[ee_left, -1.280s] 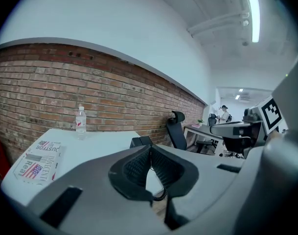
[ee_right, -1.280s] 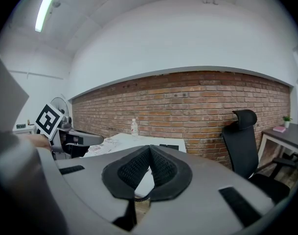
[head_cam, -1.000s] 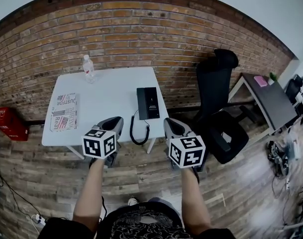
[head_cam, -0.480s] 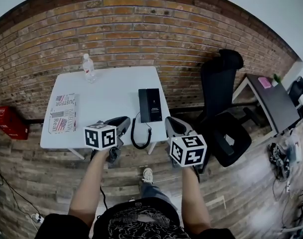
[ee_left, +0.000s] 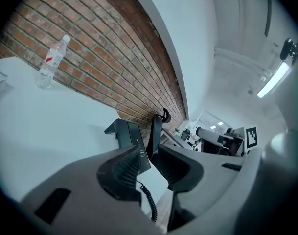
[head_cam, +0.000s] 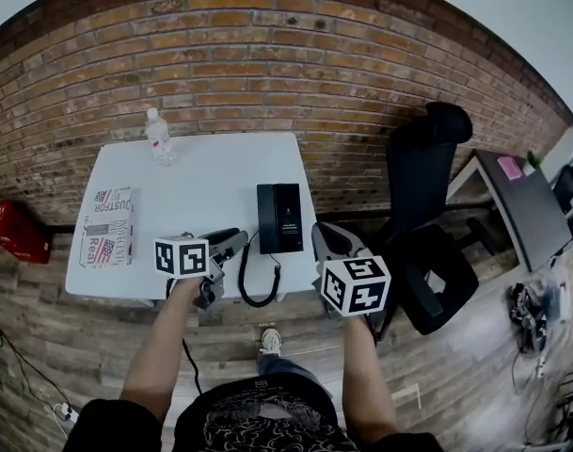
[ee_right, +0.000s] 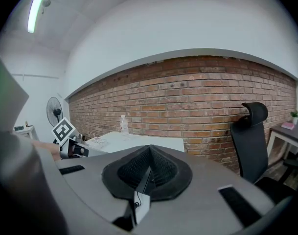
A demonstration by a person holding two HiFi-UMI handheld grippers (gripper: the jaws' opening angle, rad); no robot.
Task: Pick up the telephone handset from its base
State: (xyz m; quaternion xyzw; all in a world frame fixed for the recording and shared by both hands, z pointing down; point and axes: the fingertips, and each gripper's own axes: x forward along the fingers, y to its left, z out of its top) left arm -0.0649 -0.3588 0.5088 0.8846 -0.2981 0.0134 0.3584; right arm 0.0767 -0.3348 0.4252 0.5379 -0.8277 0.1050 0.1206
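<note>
A: left gripper [head_cam: 228, 245] status?
B: Jaws opening, clear gap, pads on nothing. Body rolled to one side, left forearm [head_cam: 159, 347] stretched forward.
A: right gripper [head_cam: 326, 240]?
B: Jaws pressed together, nothing gripped. Sits upright beside the left one, right forearm [head_cam: 361, 375] extended too.

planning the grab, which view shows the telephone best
The head view: the whole telephone shows from above, unobstructed. The left gripper view shows it side-on, partly hidden; the right gripper view shows almost none of it.
</note>
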